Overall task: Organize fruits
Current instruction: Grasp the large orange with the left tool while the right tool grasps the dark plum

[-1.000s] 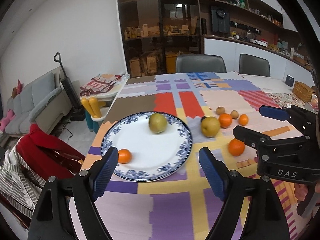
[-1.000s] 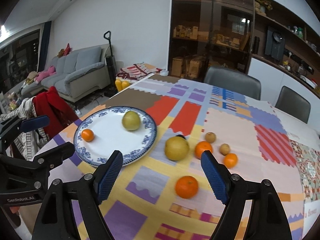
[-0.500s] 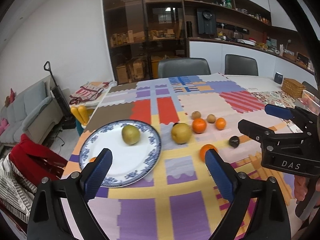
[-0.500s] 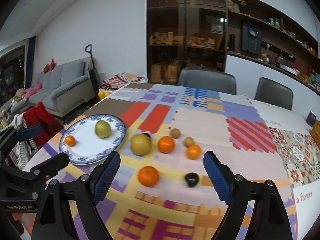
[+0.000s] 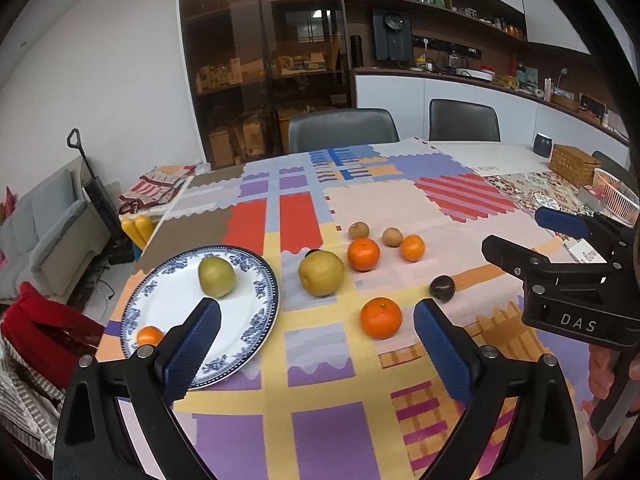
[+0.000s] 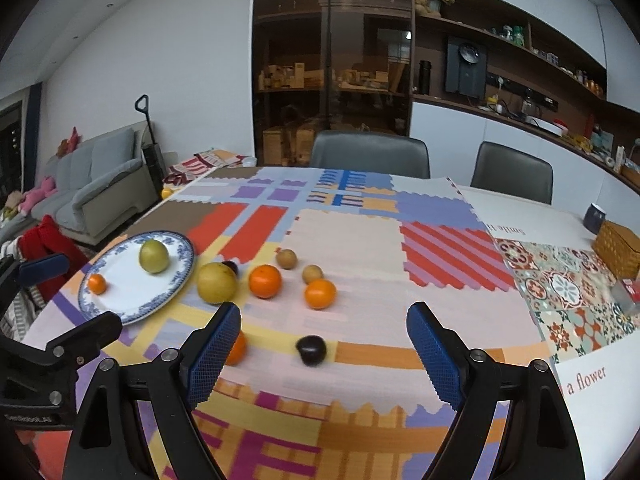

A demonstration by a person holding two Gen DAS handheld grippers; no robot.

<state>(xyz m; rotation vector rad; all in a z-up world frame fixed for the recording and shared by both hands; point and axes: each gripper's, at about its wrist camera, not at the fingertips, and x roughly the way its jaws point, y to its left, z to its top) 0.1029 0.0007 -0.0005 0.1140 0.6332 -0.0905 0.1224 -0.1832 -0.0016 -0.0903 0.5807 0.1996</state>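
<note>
**Both grippers hover empty over the fruit spread**

Your desk (image 5: 328, 432) fills the scene, draped in a patchwork cloth of purple, yellow and red. On its left side sits the blue-rimmed plate (image 5: 264, 280), carrying a green pear (image 5: 216, 276) and, near its front edge, a small orange (image 5: 149, 335) partly hidden behind your left fingers.

Just right of the plate, on the cloth, lies the big yellow pear (image 5: 321, 272). Beyond it you have an orange (image 5: 363, 254), a smaller orange (image 5: 412, 247) and two brown kiwis (image 5: 359, 231) in a loose cluster. Nearer you sits another orange (image 5: 380, 317), and beside it a dark plum (image 5: 442, 288).

Your left gripper (image 5: 316, 344) is opening, fingers spread wide with nothing pressed between them; the near orange shows in the gap, untouched. Your right gripper (image 6: 324, 354) stands wide open too, the plum (image 6: 311, 350) lying loose on the cloth between its fingers, and the near orange (image 6: 237, 347) peeking from behind the left one.
</note>
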